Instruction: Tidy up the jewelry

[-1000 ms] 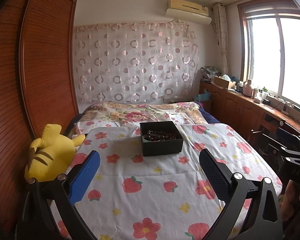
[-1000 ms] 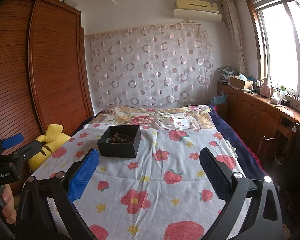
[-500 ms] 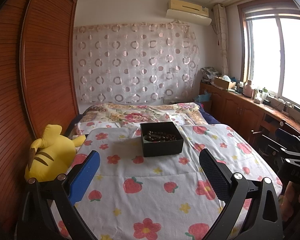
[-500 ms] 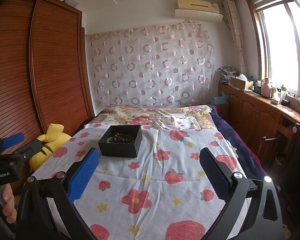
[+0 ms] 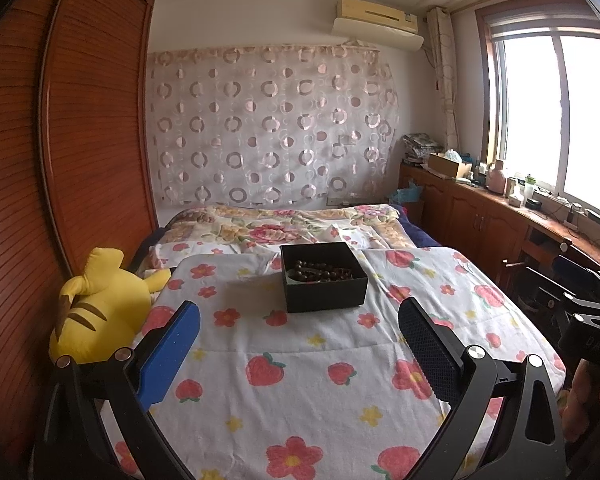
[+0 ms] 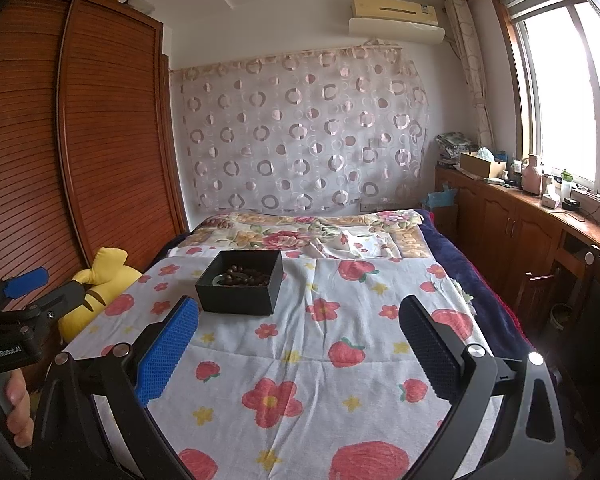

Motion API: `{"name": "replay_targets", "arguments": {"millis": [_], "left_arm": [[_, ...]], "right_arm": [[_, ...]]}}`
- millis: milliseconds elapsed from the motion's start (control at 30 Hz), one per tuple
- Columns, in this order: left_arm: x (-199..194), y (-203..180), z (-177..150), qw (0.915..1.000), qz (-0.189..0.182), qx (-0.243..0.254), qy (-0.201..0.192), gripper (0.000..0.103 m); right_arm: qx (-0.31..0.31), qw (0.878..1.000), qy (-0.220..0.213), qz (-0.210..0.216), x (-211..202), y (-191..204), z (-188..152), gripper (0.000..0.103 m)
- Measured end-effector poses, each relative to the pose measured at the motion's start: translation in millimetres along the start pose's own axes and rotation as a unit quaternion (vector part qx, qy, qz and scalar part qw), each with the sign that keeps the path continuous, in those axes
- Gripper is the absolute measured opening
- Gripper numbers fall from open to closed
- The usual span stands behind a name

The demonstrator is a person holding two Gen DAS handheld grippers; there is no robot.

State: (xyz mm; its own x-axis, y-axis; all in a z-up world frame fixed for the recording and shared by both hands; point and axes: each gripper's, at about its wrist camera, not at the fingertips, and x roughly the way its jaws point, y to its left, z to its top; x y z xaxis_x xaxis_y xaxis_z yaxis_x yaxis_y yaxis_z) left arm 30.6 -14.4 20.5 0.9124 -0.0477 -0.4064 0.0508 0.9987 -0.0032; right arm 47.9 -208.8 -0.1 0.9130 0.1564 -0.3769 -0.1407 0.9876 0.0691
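Since 1 s ago, little has changed: both views only drifted slightly. Left hand-held gripper (image 5: 299, 334) and right hand-held gripper (image 6: 299, 332) hang released, empty. Beads (image 5: 320, 271) lie inside the box (image 5: 325, 296) mid-bed (image 5: 320, 380), consistent with either stage of organizing.

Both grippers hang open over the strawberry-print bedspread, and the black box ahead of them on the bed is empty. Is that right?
Not quite: the black box is not empty. The left wrist view shows dark beads lying inside it. The rest holds: the left gripper and right gripper are both open over the bedspread.
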Motion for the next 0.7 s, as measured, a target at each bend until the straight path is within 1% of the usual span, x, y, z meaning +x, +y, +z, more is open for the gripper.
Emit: {"name": "replay_targets", "arguments": {"millis": [700], "left_arm": [[-0.4, -2.5, 1.1, 1.0000, -0.002, 0.003, -0.003, 0.096]], "right_arm": [[0.000, 1.000, -0.001, 0.000, -1.1, -0.6, 0.0, 0.101]]}}
